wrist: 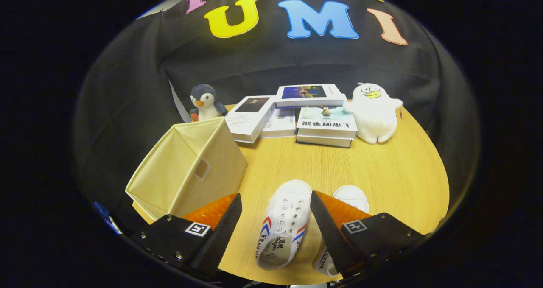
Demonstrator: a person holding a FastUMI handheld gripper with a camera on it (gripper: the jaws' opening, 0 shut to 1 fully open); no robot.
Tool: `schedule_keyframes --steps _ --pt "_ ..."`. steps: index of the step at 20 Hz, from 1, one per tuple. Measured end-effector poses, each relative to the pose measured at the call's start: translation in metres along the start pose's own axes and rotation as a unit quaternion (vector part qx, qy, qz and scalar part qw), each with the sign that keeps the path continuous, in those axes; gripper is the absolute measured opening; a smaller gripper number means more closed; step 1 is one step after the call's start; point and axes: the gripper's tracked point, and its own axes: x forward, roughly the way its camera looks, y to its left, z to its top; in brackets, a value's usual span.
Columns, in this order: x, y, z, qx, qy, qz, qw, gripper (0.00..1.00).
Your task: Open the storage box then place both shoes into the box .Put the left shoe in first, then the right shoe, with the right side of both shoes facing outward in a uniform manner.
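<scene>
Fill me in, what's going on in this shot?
A hand-held tool hangs open over a round wooden table. One white shoe lies between its fingers; the second shoe peeks out behind the right finger. Nothing is gripped. The beige box stands ahead to the left, with no shoe in it yet. Books and two plush toys line the far edge.

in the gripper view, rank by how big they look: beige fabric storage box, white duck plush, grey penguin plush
1. beige fabric storage box, though nearest the open gripper
2. white duck plush
3. grey penguin plush
</scene>
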Motion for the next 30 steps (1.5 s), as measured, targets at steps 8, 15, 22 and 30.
schedule_keyframes --steps 8,15,22,30 --pt "0.029 -0.024 -0.052 0.031 0.070 -0.005 0.997 0.94" --pt "0.044 -0.034 -0.088 0.077 0.121 -0.002 0.990 0.80" --pt "0.053 -0.026 -0.099 0.149 0.138 0.030 0.979 0.46" --pt "0.037 -0.027 -0.095 0.228 0.141 0.024 0.963 0.10"
